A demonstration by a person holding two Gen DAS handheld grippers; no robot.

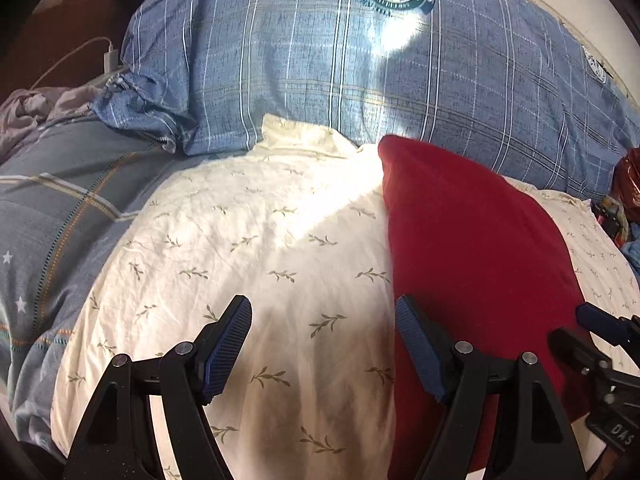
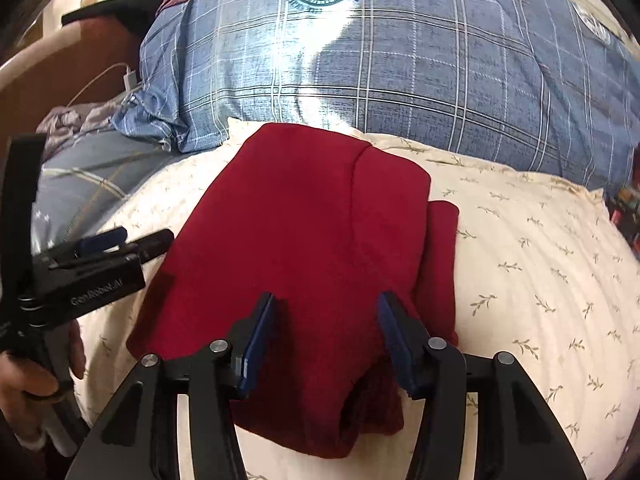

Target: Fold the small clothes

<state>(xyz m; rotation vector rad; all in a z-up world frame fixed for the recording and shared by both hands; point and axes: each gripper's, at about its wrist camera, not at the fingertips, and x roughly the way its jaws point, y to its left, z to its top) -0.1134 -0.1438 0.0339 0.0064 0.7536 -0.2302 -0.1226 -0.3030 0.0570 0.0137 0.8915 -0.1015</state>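
A dark red garment point(image 2: 304, 232) lies folded on a cream pillow with a leaf print point(image 2: 520, 260). It also shows in the left wrist view point(image 1: 472, 248), right of centre. My right gripper point(image 2: 326, 340) is open, its fingers spread just above the garment's near end, holding nothing. My left gripper point(image 1: 324, 344) is open and empty over the bare pillow point(image 1: 248, 248), with its right finger at the garment's left edge. In the right wrist view the left gripper point(image 2: 120, 240) sits at the left, beside the garment. The right gripper's tip point(image 1: 600, 320) shows at the right edge of the left wrist view.
A blue plaid quilt with a round emblem point(image 2: 400, 64) is bunched behind the pillow. A grey-blue striped sheet point(image 1: 60, 208) lies to the left. A white charger and cable point(image 1: 110, 58) sit at the far left. Colourful clutter point(image 1: 624, 200) lies at the right edge.
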